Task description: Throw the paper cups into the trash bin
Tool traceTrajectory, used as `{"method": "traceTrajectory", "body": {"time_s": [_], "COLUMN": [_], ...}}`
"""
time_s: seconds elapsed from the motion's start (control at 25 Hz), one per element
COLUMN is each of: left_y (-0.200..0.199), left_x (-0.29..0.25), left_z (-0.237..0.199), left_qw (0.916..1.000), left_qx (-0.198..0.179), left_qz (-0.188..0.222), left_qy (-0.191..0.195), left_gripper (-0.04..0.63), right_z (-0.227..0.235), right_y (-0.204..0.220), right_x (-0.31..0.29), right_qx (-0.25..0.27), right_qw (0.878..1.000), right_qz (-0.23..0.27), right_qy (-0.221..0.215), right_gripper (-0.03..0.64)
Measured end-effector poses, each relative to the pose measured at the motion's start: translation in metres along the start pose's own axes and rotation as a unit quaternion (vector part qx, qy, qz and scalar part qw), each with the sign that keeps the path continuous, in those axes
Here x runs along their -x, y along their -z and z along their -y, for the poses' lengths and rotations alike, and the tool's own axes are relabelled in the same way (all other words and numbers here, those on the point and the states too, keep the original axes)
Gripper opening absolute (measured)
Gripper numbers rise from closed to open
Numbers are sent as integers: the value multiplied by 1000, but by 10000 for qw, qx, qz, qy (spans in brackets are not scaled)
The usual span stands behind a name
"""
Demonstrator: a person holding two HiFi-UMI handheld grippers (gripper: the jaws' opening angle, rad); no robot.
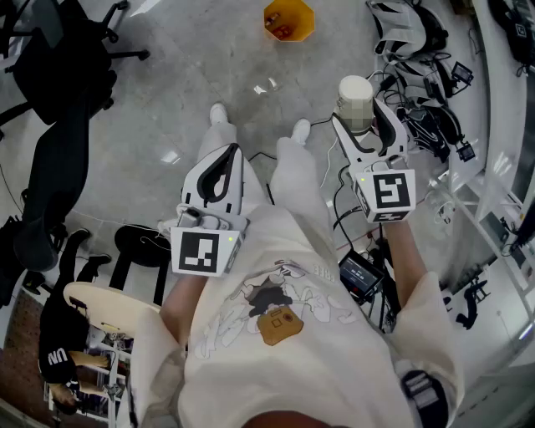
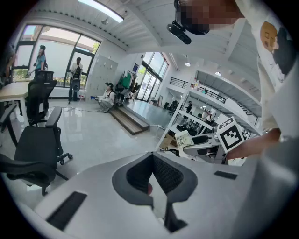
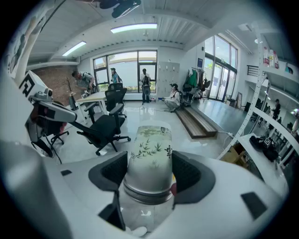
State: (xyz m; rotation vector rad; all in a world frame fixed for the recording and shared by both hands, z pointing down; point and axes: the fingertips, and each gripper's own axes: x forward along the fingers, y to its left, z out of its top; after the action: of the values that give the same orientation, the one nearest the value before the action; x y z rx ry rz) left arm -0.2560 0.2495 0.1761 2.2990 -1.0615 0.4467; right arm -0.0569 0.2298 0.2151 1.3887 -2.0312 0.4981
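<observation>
R gripper: jaws wide, clamped on the wall of 1 paper cup, rim toward the gripper body, base pointing away. Held out in front of the person, high over the floor.
L gripper: jaws together, nothing btwn them, idle by the person's left thigh.

Items, large to small:
- Floor: pale, glossy, carries everything below.
- Office chair: black, far left in head view, x1; more show in the gripper views.
- Cable/gear heap: right side, near the person's right foot, x1 heap.
- Trash bin: orange, open top, some contents inside, x1. On the floor well ahead of the feet.
- Paper cup: bamboo print, x1 seen; no others visible.
- Grippers: x2.

Risks (judged):
- Cup not yet over the bin; letting go here prob. drops it on the floor near the feet.
- Thrown from a distance, a light cup may drift, hit the rim, bounce out.
- Thin wall may buckle under a hard squeeze, so the cup could stick to a pad and release late.
- Cables at right: trip/snag hazard if stepping fwd.
</observation>
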Motion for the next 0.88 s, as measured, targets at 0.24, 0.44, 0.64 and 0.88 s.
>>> {"method": "traceTrajectory", "body": {"time_s": [0.24, 0.44, 0.64, 0.88], "left_y": [19, 37, 53, 61], "left_x": [21, 47, 57, 61], "left_z": [94, 180, 230, 265], "left_qw": [9997, 9988, 9989, 9986], "left_qx": [61, 139, 48, -216], "left_qz": [192, 321, 306, 280], "left_qy": [-168, -356, -361, -398], "left_gripper": [3, 3, 3, 3], "right_z": [6, 8, 14, 31], "right_y": [11, 36, 59, 75], "right_x": [95, 188, 241, 278], "right_qx": [-312, -964, -2007, -2110], "right_qw": [9975, 9893, 9670, 9607], "right_qz": [614, 913, 1227, 1548], "right_qy": [-150, -601, -979, -923], "right_gripper": [307, 307, 307, 307]}}
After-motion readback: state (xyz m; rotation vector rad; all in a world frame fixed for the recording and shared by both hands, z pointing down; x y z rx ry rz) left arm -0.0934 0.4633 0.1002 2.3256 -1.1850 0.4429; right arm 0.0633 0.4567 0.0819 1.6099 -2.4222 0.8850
